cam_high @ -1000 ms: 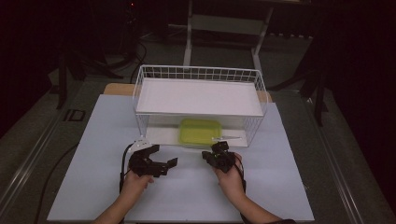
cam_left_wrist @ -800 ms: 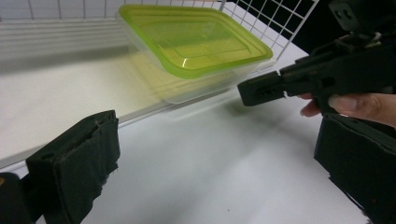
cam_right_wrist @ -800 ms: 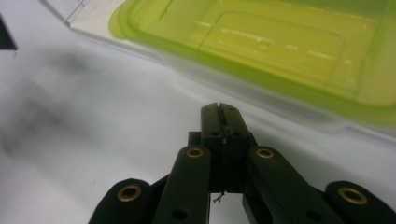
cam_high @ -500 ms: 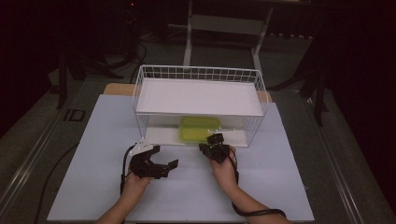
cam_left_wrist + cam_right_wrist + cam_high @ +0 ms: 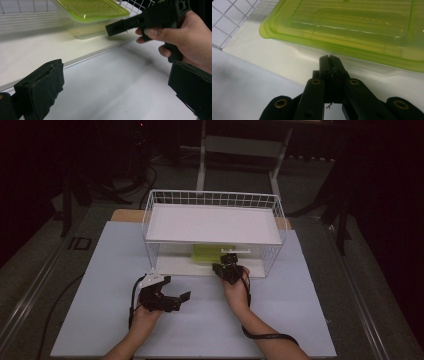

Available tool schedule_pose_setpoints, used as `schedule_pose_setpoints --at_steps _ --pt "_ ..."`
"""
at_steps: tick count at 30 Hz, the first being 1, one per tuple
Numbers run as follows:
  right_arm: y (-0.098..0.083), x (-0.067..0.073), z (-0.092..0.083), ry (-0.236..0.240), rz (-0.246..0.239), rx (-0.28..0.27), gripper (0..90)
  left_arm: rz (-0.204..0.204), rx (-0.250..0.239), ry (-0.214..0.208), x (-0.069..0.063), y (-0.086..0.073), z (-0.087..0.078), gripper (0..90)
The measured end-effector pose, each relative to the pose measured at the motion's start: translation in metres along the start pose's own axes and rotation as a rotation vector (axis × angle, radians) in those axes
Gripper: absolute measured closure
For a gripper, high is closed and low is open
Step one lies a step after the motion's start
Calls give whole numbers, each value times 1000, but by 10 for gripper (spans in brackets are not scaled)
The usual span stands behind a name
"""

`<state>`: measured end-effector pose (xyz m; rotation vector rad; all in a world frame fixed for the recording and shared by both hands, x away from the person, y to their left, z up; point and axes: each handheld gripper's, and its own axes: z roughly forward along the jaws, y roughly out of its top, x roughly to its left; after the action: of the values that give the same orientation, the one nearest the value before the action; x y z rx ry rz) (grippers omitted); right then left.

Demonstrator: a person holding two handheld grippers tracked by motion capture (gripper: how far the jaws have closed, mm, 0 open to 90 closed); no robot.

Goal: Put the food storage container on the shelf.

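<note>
The box (image 5: 352,27) lies flat on the rack's (image 5: 212,225) lower shelf, lid up, long axis along the shelf front. The right tool (image 5: 329,60), closed and empty, points at its near side; the left tool (image 5: 110,85) rests open on the desk (image 5: 300,305).

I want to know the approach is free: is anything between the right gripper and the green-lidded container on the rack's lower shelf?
Nothing visible. The right gripper, jaws shut, points at the container across bare shelf; the rack's near side is open.
</note>
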<state>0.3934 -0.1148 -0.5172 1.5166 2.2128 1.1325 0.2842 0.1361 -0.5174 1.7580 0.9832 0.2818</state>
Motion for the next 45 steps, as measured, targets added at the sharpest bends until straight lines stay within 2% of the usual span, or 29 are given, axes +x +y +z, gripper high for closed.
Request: schedule_pose_setpoints --at_steps 2,3,4,9,13,19,21,23,24,25,27,31,32,33,35,37,40,43,45 --pt "2 1 1 -5 40 12 897 8 -4 6 -1 -1 0 11" --pt "4 -3 3 -22 -3 -13 897 2 -9 -2 -1 -1 0 11" --pt "5 -4 5 -17 -6 -21 897 2 -11 -3 -1 -1 0 11" --pt "10 -5 6 -2 18 -34 897 3 -8 -3 -1 -1 0 11" --pt "11 -2 10 -11 14 -32 897 1 -5 -6 -1 -2 1 11" --pt "11 -1 10 1 19 -35 883 0 -9 -10 -1 -2 0 11" --pt "8 0 6 23 18 -31 871 6 -18 -14 0 -1 -2 11" --pt "5 2 3 16 5 -29 842 8 -21 -10 0 0 -3 11" --pt "3 6 -1 30 44 -1 834 5 -29 -15 0 1 -3 11" --pt "1 5 -2 36 19 -15 824 5 -31 -22 0 1 -3 11" --pt "-2 7 -7 49 10 -13 780 12 -30 -20 0 2 -4 11" --pt "-9 11 -18 65 -36 -9 634 12 -38 -40 -1 4 -4 11" --pt "-9 11 -18 65 -36 -9 634 12 -38 -40 -1 4 -4 11" --pt "-10 11 -21 66 -50 -14 575 -8 -61 -43 -2 6 -6 11" --pt "-14 11 -31 91 -79 -42 379 -22 -84 -60 -2 9 -8 11" --pt "-16 11 -36 126 -108 -48 285 -4 -79 -64 -4 13 -8 11" --pt "-18 9 -45 153 -109 -51 265 37 -81 -60 -5 17 -9 11" --pt "-16 5 -53 173 -103 -68 219 50 -78 -67 -7 20 -9 11" --pt "-17 3 -57 185 -123 -81 202 45 -70 -83 -8 22 -8 11"
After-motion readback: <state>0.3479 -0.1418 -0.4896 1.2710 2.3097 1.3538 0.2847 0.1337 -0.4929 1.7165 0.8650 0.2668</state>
